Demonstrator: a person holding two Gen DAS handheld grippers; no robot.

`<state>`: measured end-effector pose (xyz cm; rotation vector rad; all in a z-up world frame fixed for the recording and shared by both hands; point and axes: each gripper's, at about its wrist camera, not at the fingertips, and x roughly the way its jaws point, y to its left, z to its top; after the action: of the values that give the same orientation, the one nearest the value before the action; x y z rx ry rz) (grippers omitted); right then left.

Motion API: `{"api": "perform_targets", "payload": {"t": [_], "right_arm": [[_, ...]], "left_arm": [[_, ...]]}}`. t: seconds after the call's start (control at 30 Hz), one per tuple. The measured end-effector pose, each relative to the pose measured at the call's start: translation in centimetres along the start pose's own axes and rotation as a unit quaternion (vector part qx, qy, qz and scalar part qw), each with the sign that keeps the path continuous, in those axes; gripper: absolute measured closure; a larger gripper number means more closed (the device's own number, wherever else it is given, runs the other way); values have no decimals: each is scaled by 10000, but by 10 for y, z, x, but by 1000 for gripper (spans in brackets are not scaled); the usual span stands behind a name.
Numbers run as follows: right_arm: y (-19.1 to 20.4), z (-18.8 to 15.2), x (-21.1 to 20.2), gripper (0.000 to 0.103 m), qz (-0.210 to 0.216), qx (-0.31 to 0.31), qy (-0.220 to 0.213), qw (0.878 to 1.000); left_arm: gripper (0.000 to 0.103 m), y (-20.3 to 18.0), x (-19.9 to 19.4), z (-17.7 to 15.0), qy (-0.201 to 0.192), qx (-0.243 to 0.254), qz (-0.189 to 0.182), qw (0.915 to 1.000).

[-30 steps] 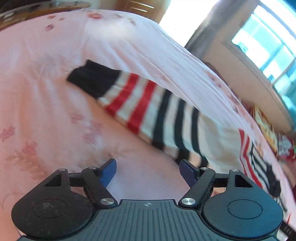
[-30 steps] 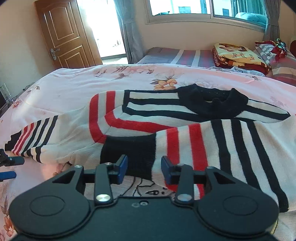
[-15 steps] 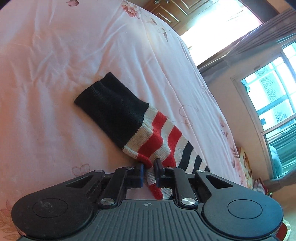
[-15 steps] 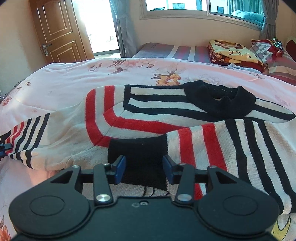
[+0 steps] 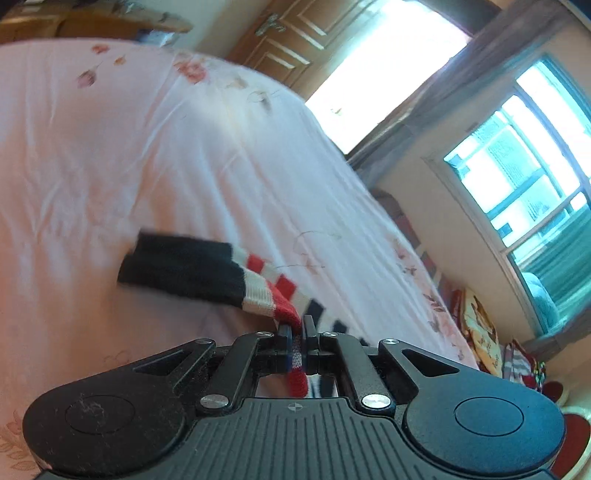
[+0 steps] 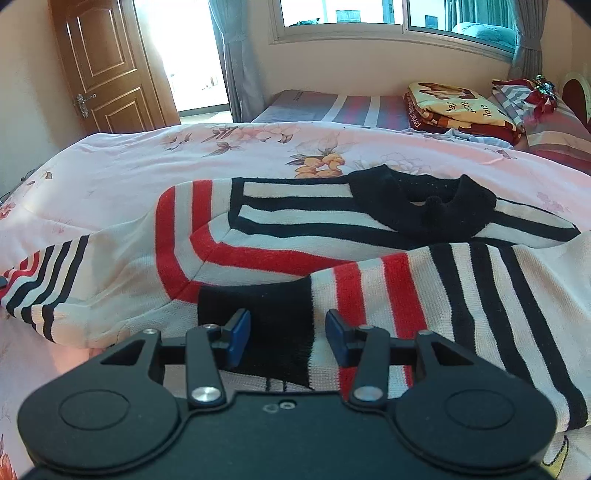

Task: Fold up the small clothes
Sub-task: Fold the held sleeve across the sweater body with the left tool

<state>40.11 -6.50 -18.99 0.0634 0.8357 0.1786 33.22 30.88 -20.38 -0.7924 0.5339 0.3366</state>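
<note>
My left gripper has its fingers clenched on the red-striped edge of the sweater's left sleeve, the knit pinched between the two pads and a fold of red hanging down behind them. Past the grip, that sleeve runs away over the bed, its black cuff at the far end; the view is blurred, so I cannot say whether the cuff rests on the sheet. My right gripper sits with its fingers released and spread, one blue pad on either side of the other sleeve's black cuff, which lies folded across the front of the striped sweater; whether the pads touch the knit I cannot tell. Beyond that cuff the sweater lies spread on the pink floral sheet, black collar toward the far side. Further back, a folded blanket lies under the window, and a wooden door stands at the far left.
</note>
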Motion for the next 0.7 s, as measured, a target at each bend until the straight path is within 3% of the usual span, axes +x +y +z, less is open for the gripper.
{"api": "perform_targets", "payload": {"t": [0.1, 0.17, 0.27, 0.37, 0.5, 0.6, 0.7], "right_arm": [[-9, -2, -3, 59, -123, 100, -71, 9998], [-16, -6, -1, 59, -149, 174, 16, 9997], [-21, -10, -1, 59, -82, 136, 98, 9998], [-37, -10, -18, 59, -118, 408, -101, 9990], [-76, -15, -35, 58, -159, 863, -83, 9961], [-99, -22, -46, 55, -104, 1134, -49, 9935], [-107, -27, -55, 50, -35, 1252, -108, 9921]], "left_arm": [[99, -56, -7, -5, -48, 819, -563, 9950], [99, -94, -13, -19, 92, 1337, -1027, 9856], [99, -155, -7, -61, 615, 2066, -1716, 9613], [99, -201, 1, -123, 1367, 2667, -2192, 9285], [98, -235, 13, -191, 2264, 3367, -2072, 8902], [98, -240, 4, -203, 2230, 3554, -1929, 8870], [97, -241, -11, -194, 2083, 3527, -1970, 8907]]}}
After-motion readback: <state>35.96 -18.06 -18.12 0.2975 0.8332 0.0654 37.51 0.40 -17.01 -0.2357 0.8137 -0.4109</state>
